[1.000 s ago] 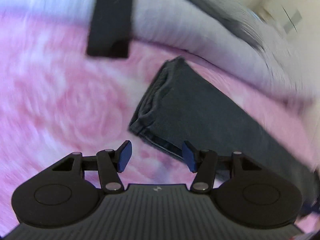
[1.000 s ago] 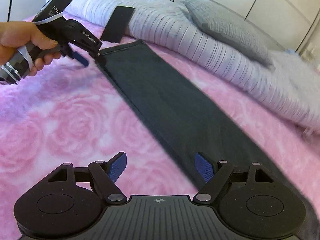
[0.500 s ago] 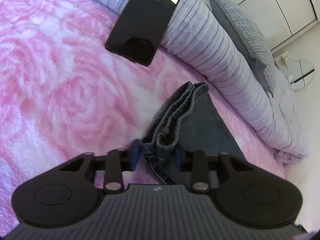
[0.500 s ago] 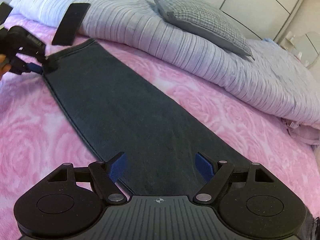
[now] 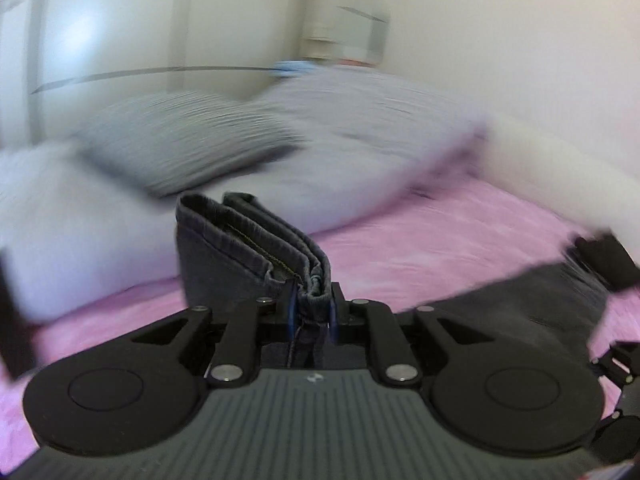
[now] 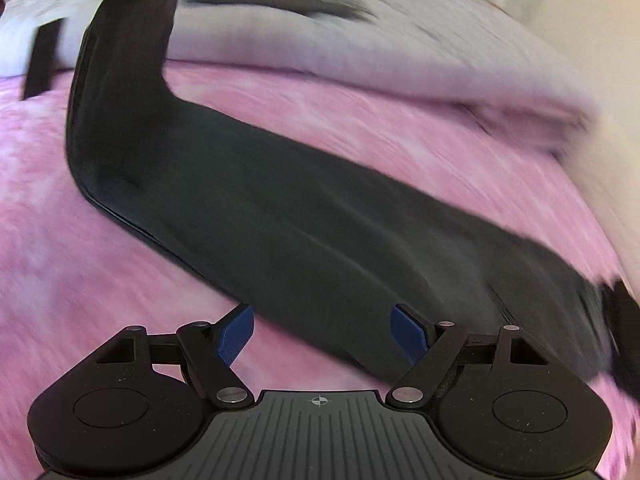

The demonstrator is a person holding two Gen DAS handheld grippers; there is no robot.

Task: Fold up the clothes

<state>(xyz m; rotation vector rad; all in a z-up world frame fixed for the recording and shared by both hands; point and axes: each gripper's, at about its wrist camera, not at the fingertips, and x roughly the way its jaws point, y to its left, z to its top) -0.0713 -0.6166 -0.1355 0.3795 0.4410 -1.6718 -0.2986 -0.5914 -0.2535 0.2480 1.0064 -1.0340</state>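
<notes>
- Gripping the stacked hem ends of the dark jeans (image 5: 256, 248), the left gripper (image 5: 314, 312) has its jaws pinched narrow on the bunched denim, and that end stands lifted off the bed.
- Right gripper (image 6: 322, 330) hovers with jaws spread wide and empty, just over the near edge of the jeans (image 6: 280, 216) about midway along the legs.
- Jeans lie as one long doubled strip slantwise across the pink rose blanket (image 6: 60, 248); the far-left end rises steeply toward the left gripper, the waist end runs off at right.
- Handling judgement: denim looks thick, fairly heavy, limp but not slippery; several layers at the hem give a firm hold. The flat mid-section offers a thin edge only, so pinching there risks catching the blanket.
- Open blanket on the near side gives room to carry the lifted end over.
- Beyond, a striped duvet (image 6: 360, 40) and grey pillow (image 5: 180, 140) bound the far side; a dark phone (image 6: 42, 56) leans there, near the raised end.
</notes>
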